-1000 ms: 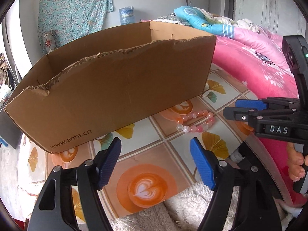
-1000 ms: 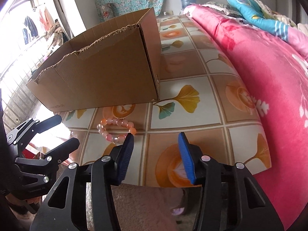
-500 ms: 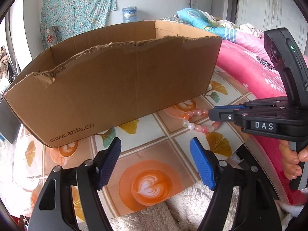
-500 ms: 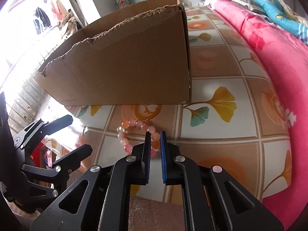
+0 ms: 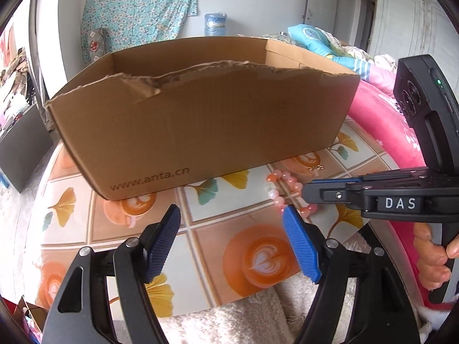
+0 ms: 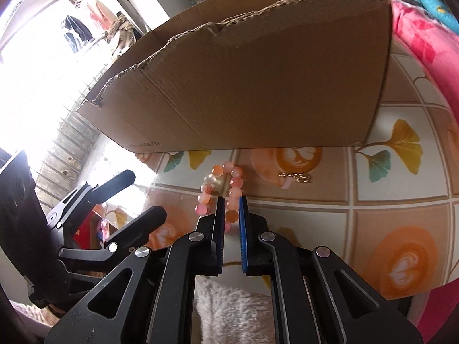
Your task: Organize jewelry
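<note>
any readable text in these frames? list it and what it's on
"www.anta.cn": printed on the front wall of the cardboard box, low left.
"DAS": white label on the right gripper, in the left wrist view.
The box print in the right wrist view is too small to read.

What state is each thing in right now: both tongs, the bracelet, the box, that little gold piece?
Right tongs: shut on the bead bracelet.
Left tongs: open, holding nothing.
Bead bracelet: pinched at its near side, the rest draped on the tabletop.
Cardboard box: open-topped, front rim torn, standing upright.
Small gold piece: loose on the tabletop, apart from the bracelet.
</note>
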Demonstrator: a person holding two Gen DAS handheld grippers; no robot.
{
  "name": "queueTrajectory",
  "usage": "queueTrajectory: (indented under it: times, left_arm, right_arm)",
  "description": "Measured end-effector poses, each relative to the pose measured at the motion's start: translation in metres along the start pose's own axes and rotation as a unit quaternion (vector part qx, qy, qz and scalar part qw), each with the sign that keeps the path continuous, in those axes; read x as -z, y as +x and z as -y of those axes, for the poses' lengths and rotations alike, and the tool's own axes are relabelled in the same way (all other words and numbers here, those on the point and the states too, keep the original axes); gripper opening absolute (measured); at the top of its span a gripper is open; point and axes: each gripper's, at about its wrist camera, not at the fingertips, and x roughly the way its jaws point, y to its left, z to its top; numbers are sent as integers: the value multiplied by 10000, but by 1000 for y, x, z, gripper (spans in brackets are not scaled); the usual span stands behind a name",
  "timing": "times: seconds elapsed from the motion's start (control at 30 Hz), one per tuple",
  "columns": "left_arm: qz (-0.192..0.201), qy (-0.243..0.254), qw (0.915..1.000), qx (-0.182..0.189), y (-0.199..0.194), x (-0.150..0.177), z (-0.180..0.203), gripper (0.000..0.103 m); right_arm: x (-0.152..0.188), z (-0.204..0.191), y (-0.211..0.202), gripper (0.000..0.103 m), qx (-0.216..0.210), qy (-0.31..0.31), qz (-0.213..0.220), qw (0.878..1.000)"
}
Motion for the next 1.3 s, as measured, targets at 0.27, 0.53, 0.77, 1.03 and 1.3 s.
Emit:
queueTrajectory:
  times: [0.27, 0.53, 0.77, 1.03, 1.3]
  left_arm:
    - [-323, -145, 9989, -300, 4, 2, -10, 72]
    - [-729, -222, 9956, -541, 16, 1, -14, 72]
    - [-841, -216, 9940, -658, 19, 0, -14, 74]
    - [-886, -258, 9931, -717, 22, -6, -10, 76]
    - [-907, -261, 9926, -766, 20, -6, -11, 76]
  right_arm:
    - [-3, -5, 3, 11, 123, 12, 106, 9999]
    - [4, 6, -19, 22, 1228, -304, 383, 9912]
    - [15, 12, -17, 28, 1793, -557, 346, 9816]
    - [25, 7, -11, 38, 1924, -754, 352, 9778]
    - [23, 7, -15, 38, 1882, -757, 365, 9785]
